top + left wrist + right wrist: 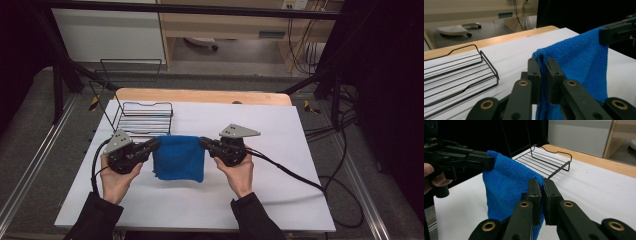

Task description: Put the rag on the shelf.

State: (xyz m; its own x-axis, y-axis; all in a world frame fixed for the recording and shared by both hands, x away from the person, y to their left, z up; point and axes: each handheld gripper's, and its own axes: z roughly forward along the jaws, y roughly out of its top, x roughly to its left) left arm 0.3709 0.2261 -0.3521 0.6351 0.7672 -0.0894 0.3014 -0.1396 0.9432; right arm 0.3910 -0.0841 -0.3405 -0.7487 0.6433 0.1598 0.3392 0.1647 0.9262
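Note:
A blue towel (179, 157) hangs folded between the two grippers above the white table top. My left gripper (155, 144) is shut on the towel's upper left corner, and my right gripper (203, 142) is shut on its upper right corner. In the left gripper view the black jaws (543, 65) pinch the blue cloth (579, 60), with the other gripper (616, 31) holding the far corner. Seen from the right gripper view, the jaws (542, 187) clamp the towel (506, 187) while the other gripper (464, 157) grips the opposite corner. The towel's lower edge hangs close to the table.
A black wire rack (144, 118) stands behind the left gripper on the white sheet (280, 190), shown too as the rack (456, 75) and the rack (549, 162). Cables (300, 177) trail off to the right. A wooden table edge (200, 95) lies at the back.

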